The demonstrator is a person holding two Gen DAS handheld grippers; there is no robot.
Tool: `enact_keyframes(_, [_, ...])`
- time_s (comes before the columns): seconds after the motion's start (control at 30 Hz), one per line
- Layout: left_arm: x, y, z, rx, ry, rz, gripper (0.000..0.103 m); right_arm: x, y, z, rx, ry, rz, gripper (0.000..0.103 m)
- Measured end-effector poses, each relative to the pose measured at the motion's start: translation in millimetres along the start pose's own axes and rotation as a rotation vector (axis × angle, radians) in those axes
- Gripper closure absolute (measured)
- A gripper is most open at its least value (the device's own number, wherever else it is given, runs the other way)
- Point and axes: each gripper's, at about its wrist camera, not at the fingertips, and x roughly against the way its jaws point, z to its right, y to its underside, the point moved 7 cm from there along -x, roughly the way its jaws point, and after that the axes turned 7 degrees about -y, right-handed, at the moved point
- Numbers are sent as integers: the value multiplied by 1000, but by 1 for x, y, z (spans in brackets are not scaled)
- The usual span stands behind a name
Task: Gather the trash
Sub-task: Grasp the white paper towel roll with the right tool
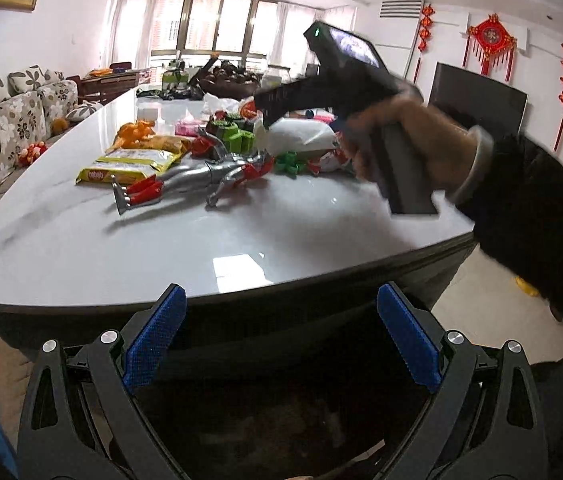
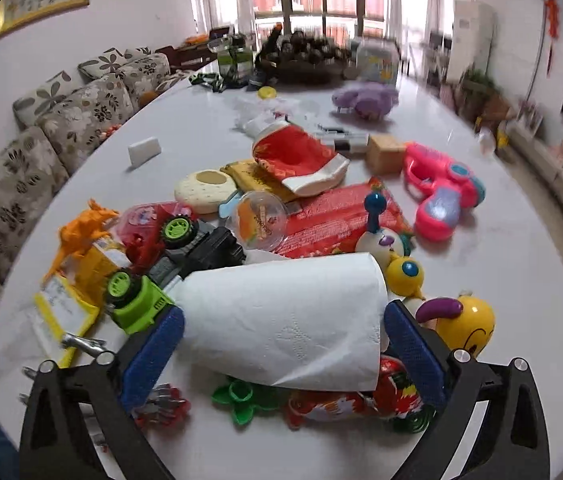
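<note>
A white paper towel sheet (image 2: pixel 281 320) lies between the blue pads of my right gripper (image 2: pixel 283 340), draped over toys at the near end of the white table (image 2: pixel 501 280). The jaws are wide and the pads sit at the sheet's two sides; a firm hold cannot be told. In the left wrist view the right gripper (image 1: pixel 269 114) hangs over the same white sheet (image 1: pixel 301 136). My left gripper (image 1: pixel 277 328) is open and empty, below the table's near edge (image 1: pixel 241 300). Wrappers lie about: a yellow packet (image 1: pixel 129 166) and a red packet (image 2: pixel 341 216).
Toys crowd the table: a silver and red figure (image 1: pixel 201 176), a green and black truck (image 2: pixel 173 264), a pink toy gun (image 2: pixel 441 192), a yellow ball toy (image 2: pixel 469 328), an orange dinosaur (image 2: pixel 81 232). A floral sofa (image 1: pixel 5 132) runs along the left.
</note>
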Motion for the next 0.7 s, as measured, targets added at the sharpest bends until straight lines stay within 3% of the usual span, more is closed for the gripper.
enact_keyframes(0.07, [-2, -6, -4, 5, -12, 1, 9, 10, 1, 1, 7, 21, 26, 5])
enact_keyframes(0.17, [5, -17, -12, 5, -43, 29, 9, 42, 3, -9, 62, -164, 59, 5])
enact_keyframes(0.23, [8, -21, -17, 6, -63, 48, 9, 52, 7, -20, 229, -262, 11, 5])
enact_keyframes(0.27, [8, -21, -19, 10, -67, 46, 9, 52, 11, -22, 385, -244, -29, 5])
enact_keyframes(0.37, [2, -18, -22, 25, -67, 19, 9, 48, 15, -15, 839, -48, -20, 5])
enact_keyframes(0.4, [-2, -18, -20, 34, -63, 9, 9, 43, 15, -9, 943, -39, -67, 5])
enact_keyframes(0.57, [-9, -25, -5, 29, -61, 12, 9, 14, -7, 8, 1078, -110, -228, 10])
enact_keyframes(0.7, [-16, -33, 7, -11, -99, -4, 9, -11, 1, 0, 1154, -253, -395, 15])
